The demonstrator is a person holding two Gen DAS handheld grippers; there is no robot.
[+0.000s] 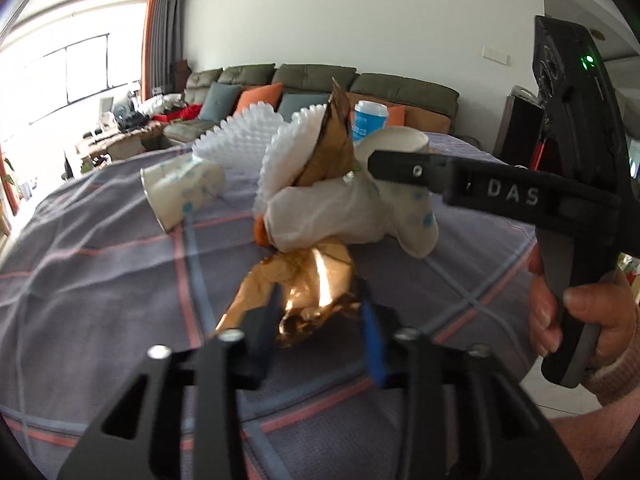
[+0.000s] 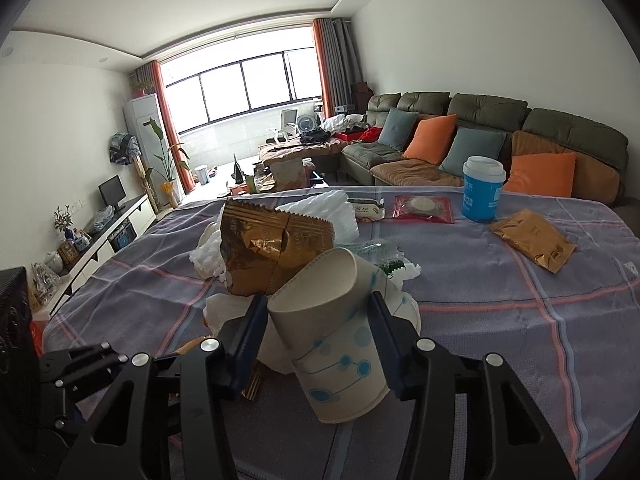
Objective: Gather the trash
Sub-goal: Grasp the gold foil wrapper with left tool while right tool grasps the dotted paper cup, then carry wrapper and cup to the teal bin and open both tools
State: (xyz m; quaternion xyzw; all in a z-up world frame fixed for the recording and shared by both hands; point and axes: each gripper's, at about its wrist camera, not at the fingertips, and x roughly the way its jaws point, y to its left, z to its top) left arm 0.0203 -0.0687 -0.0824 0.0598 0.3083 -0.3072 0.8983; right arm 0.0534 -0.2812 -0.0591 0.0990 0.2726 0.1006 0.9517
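The left tongs are pinching a gold wrapper lying on the checked worktop at the near edge of the trash pile. The right tongs are gripping a tilted paper cup beside a second wrapper and white foam.

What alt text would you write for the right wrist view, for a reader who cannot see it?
The right gripper has its jaws around a crushed paper cup lying on a checked tablecloth, in front of a gold wrapper and white foam wrap. Behind stands a blue cup.
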